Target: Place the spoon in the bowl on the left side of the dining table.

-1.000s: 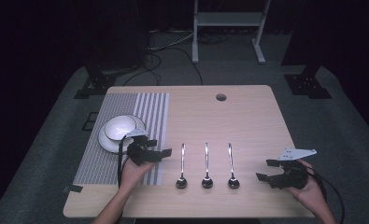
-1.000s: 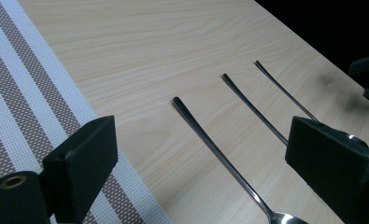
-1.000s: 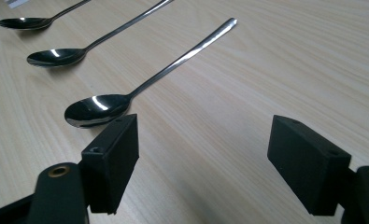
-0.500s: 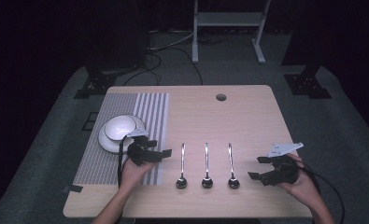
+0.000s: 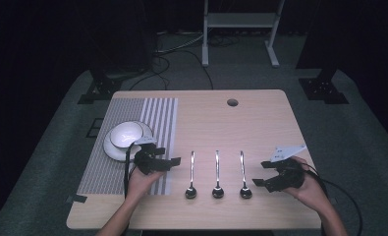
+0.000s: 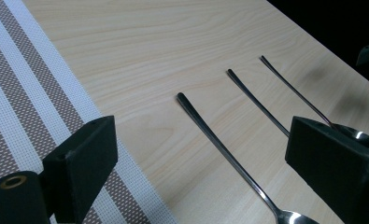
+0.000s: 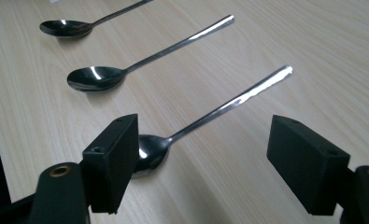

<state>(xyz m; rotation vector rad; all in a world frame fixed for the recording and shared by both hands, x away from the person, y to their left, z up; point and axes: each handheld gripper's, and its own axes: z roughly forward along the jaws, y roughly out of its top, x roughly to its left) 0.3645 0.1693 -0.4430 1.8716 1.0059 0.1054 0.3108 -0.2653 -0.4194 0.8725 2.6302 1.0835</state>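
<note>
- The right gripper (image 5: 264, 177) is held released just beside the rightmost spoon (image 5: 244, 178), its jaws spread wide; in the right gripper view that spoon's bowl (image 7: 149, 149) lies between the jaws, close by the left one, with nothing grasped.
- The left gripper (image 5: 168, 162) is likewise released and hovers at the edge of the striped mat (image 5: 132, 110), pointing toward the leftmost spoon (image 5: 191, 178), whose handle (image 6: 219, 144) runs between its jaws in the left gripper view.
- The three spoons lie parallel on the surface (image 5: 260, 123) — bowls toward the person, handles pointing away, the middle spoon (image 5: 217, 178) well apart from its neighbours.
- The step in hand is judged to be a pickup of the rightmost spoon. It would be done well if the gripper were lowered until both jaws straddle the thin neck or handle, squared across it, then closed gently — a flat, shiny handle is likely to slip or pivot if pinched at the bowl.
- A white bowl (image 5: 124, 135) stands on a white plate (image 5: 114, 151) on the mat; the bowl looks empty.
</note>
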